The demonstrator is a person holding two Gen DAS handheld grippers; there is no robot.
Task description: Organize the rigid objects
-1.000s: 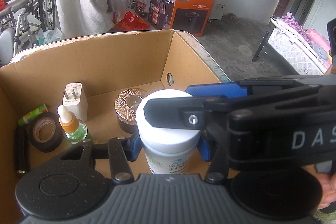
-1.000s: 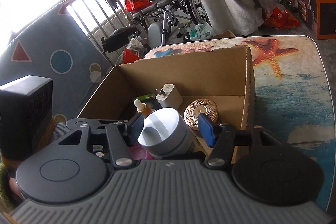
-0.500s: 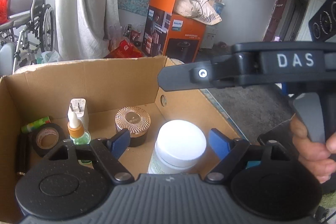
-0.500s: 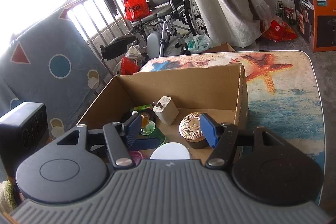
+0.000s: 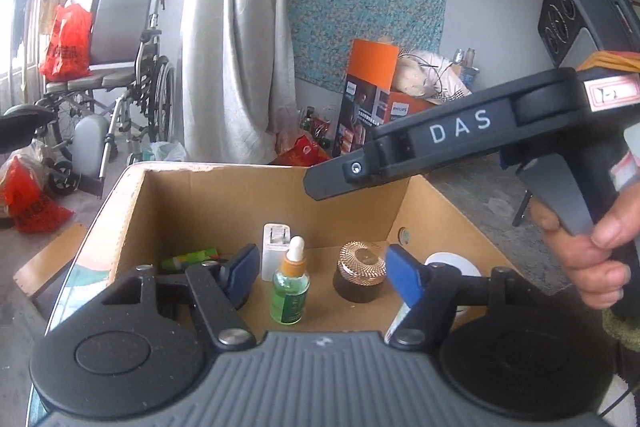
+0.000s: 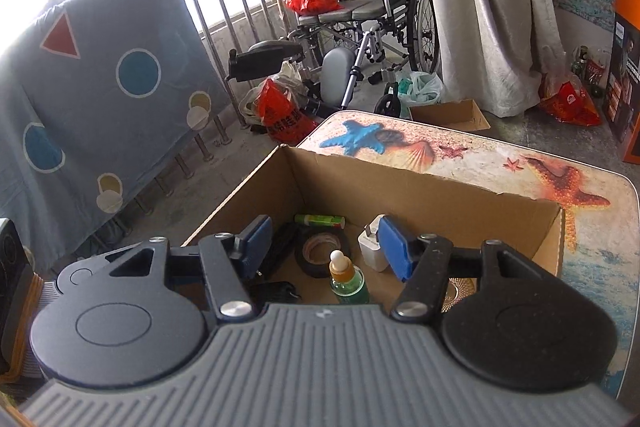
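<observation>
Left hand-held gripper (image 5: 322,273) empty, jaws closing, right hand-held gripper (image 6: 326,245) empty, jaws closing, both above cardboard box (image 5: 200,203) holding dropper bottle (image 5: 291,287), white jar (image 5: 454,263).

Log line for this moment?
left gripper: jaws closing, empty | right gripper: jaws closing, empty | white jar: in cardboard box

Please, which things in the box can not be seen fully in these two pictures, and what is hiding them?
- White jar: left view, mostly behind the left gripper's finger; absent from the right view.
- Copper-lid jar: right view, only a sliver under the right gripper's arm.
- Charger: right view, partly behind a pad.
- Tape roll: hidden in the left view.
</observation>
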